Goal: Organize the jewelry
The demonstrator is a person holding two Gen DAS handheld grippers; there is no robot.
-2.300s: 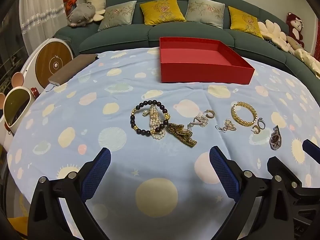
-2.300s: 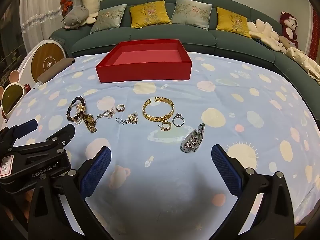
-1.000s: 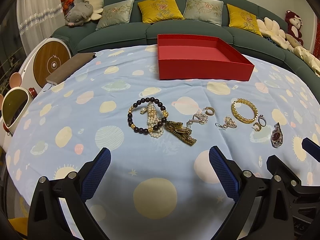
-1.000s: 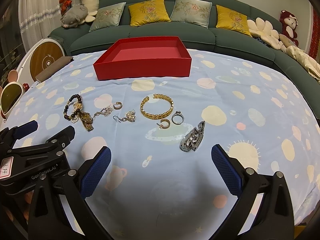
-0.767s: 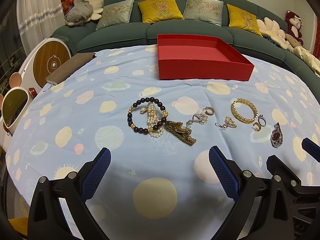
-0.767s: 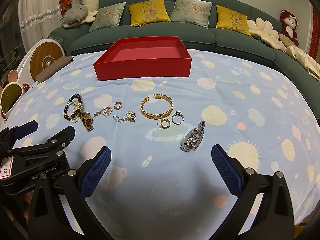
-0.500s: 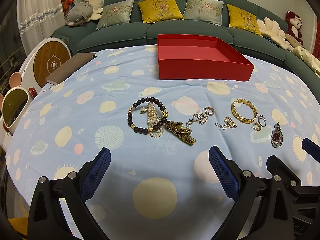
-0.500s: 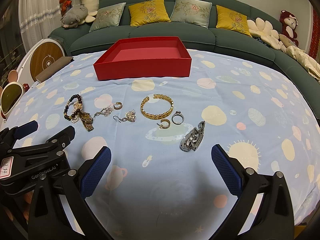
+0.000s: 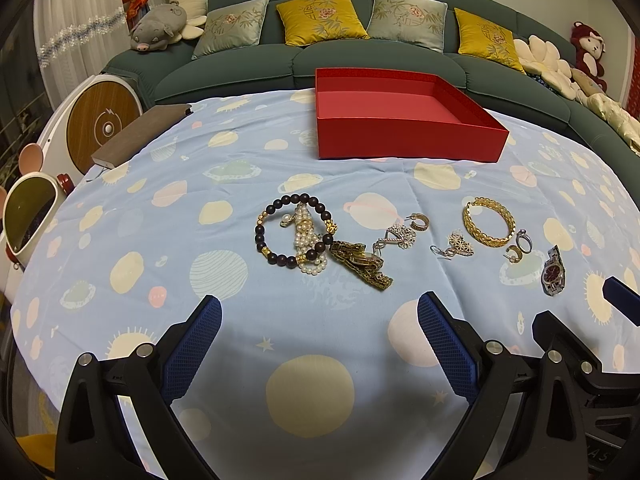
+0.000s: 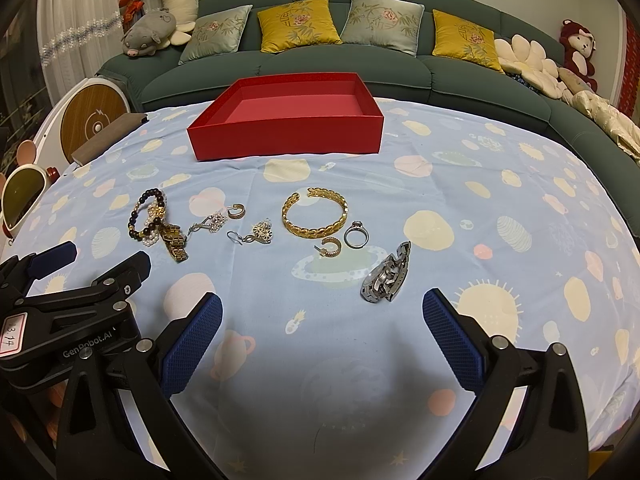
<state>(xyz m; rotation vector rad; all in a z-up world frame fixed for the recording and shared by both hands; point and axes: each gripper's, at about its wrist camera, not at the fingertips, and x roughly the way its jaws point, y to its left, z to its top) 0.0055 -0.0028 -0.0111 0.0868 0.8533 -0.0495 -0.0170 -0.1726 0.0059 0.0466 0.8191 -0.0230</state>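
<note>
- Left gripper (image 9: 319, 322) with blue textured pads, spread wide and holding nothing, low over the pale blue planet-print tablecloth (image 9: 168, 248).
- Dark-bead bracelet with gold spacers (image 9: 294, 236) lying flat as an open ring, farthest left in the jewelry row; short white pearl strand (image 9: 306, 240) draped across it, long axis running near to far.
- Gold-link watch (image 9: 360, 262) touching the bead ring's right edge, band stretched diagonally from far left to near right.
- Silver filigree earring (image 9: 396, 238) and small gold hoop (image 9: 419, 222) just beside that.
- Second silver flower earring (image 10: 256, 234), hook pointing left.
- Open gold leaf-pattern bangle (image 10: 315, 215), gap facing away toward the shallow red cardboard box (image 10: 286, 148) standing farther back on the cloth.
- Gold half-hoop (image 10: 331, 247) and silver ring (image 10: 356, 235) just near of the bangle.
- Silver steel watch (image 10: 387, 274) on its edge, farthest right, long axis angled near left to far right.
- Right gripper (image 10: 322, 322), blue pads likewise spread apart, gripping nothing.
</note>
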